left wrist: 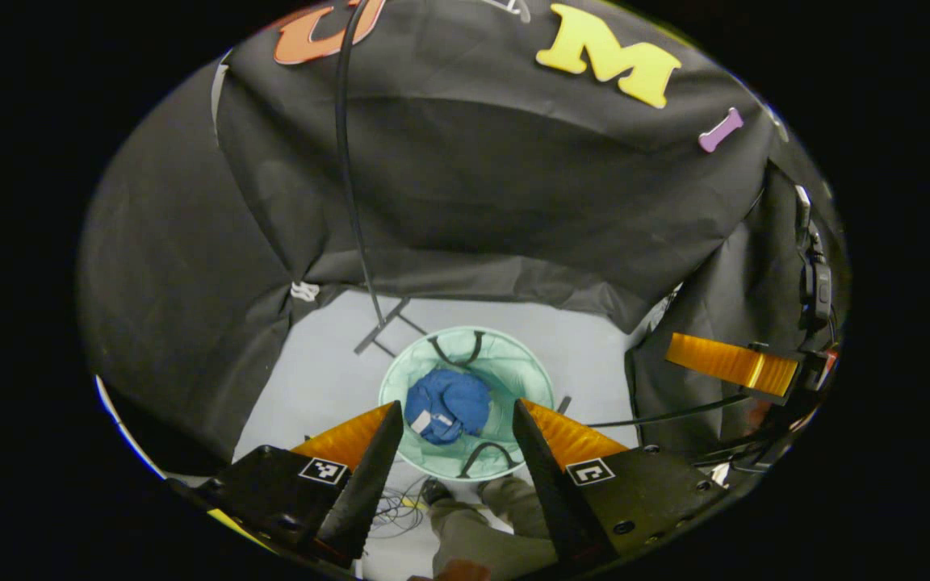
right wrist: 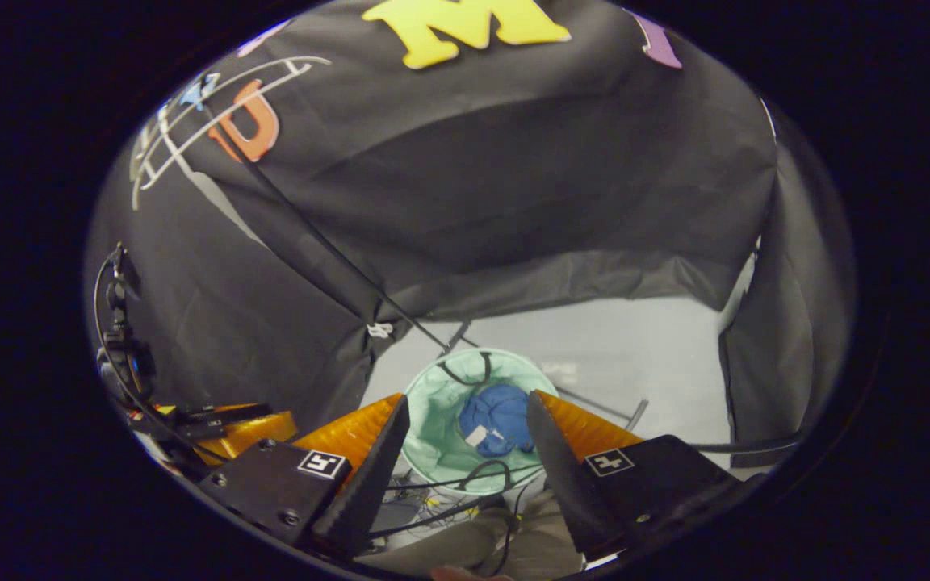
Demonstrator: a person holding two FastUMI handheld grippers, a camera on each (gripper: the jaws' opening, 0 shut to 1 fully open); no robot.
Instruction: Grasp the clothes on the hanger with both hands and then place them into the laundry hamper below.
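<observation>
Black cloth walls all around and a pale grey floor (left wrist: 312,379) below, that's the booth I'm looking down into. My left gripper (left wrist: 457,440) has its jaws spread wide with nothing between them, just hanging in the air above the laundry hamper (left wrist: 529,379). Same deal with my right gripper (right wrist: 465,436): jaws apart, gripping nothing, pointed down at the same hamper (right wrist: 433,428).

The clothes (left wrist: 446,405) are a blue bundle sitting down inside the mint-green mesh hamper, a little white tag showing on top. From the right gripper view the blue clothes (right wrist: 501,428) lie toward the right side of the tub, partly behind my right finger. The hamper has dark loop handles on its rim and stands on the floor.

Just behind the hamper is the base of a thin black stand (left wrist: 384,323), its pole (left wrist: 345,161) running up along the wall. In the right gripper view a white hanger (right wrist: 190,113) shows up high by the pole. My trouser leg (left wrist: 489,532) and some loose cables (right wrist: 449,484) sit on the near side of the hamper.
</observation>
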